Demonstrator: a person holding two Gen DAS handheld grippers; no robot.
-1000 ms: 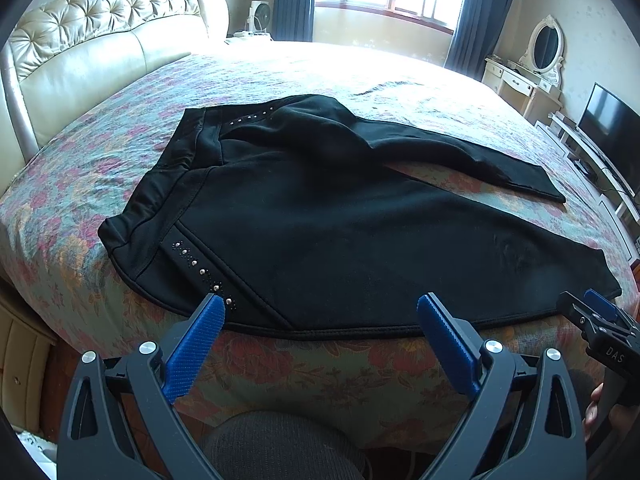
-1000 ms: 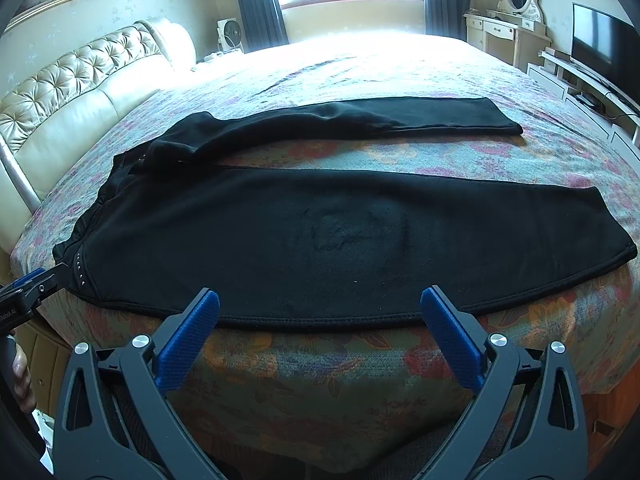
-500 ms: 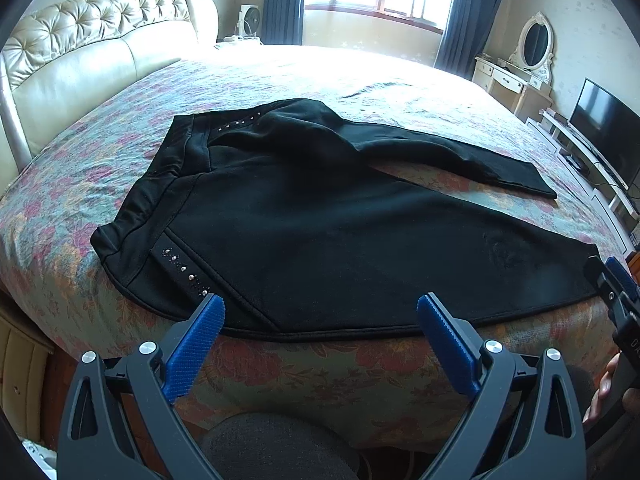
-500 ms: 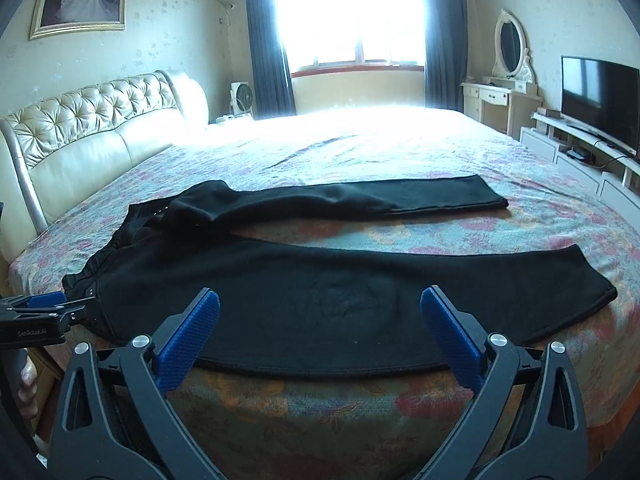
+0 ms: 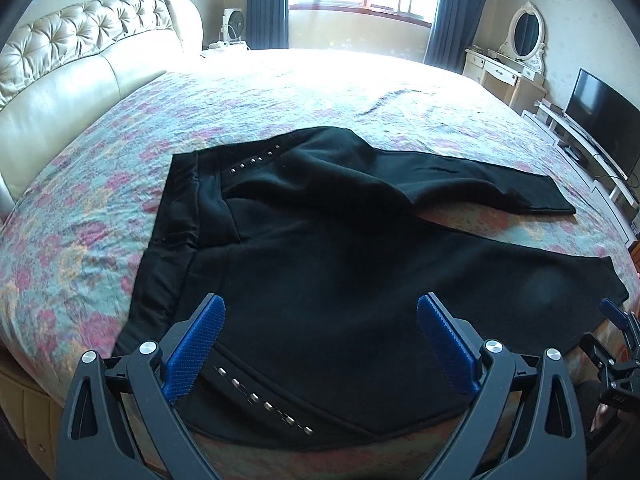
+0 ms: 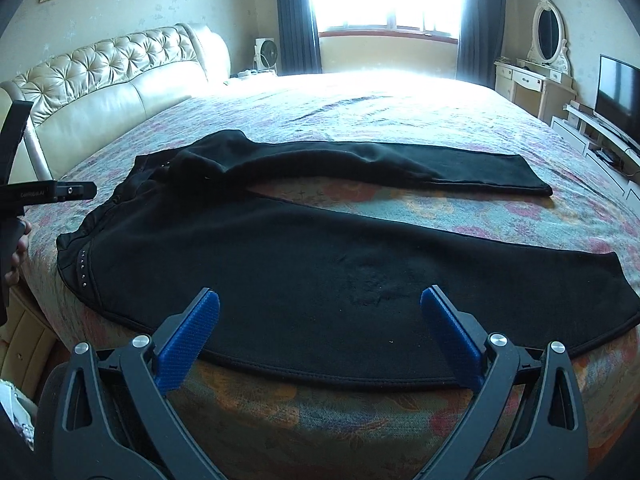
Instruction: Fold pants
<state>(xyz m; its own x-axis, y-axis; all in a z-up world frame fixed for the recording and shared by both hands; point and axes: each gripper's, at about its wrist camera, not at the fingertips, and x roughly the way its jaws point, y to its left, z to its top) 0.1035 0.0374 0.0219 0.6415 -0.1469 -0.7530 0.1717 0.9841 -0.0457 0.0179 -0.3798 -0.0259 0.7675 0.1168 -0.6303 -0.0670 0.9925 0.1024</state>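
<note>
Black pants (image 5: 320, 256) (image 6: 320, 256) lie spread flat on the bed, waistband to the left, both legs running right and splayed apart. Rows of silver studs (image 5: 264, 404) mark the near hip. My left gripper (image 5: 320, 316) hovers open above the waist end, its blue pads (image 5: 196, 344) wide apart with nothing between them. Over the near leg's lower edge, my right gripper (image 6: 320, 312) is likewise open and holds nothing. In the right wrist view the left tool (image 6: 44, 194) shows at the far left, held by a hand.
A floral bedspread (image 6: 400, 112) covers the bed, whose edge drops off just below the pants. A tufted cream headboard (image 6: 104, 80) stands at left. At right are a dressing table with mirror (image 6: 536, 76) and a TV (image 6: 618, 88). Window and fan (image 6: 266, 54) lie behind.
Both grippers have moved forward and up over the pants; the left one now sits above the waistband, the right above the near leg. Both jaws stay open. The pants have not moved.
</note>
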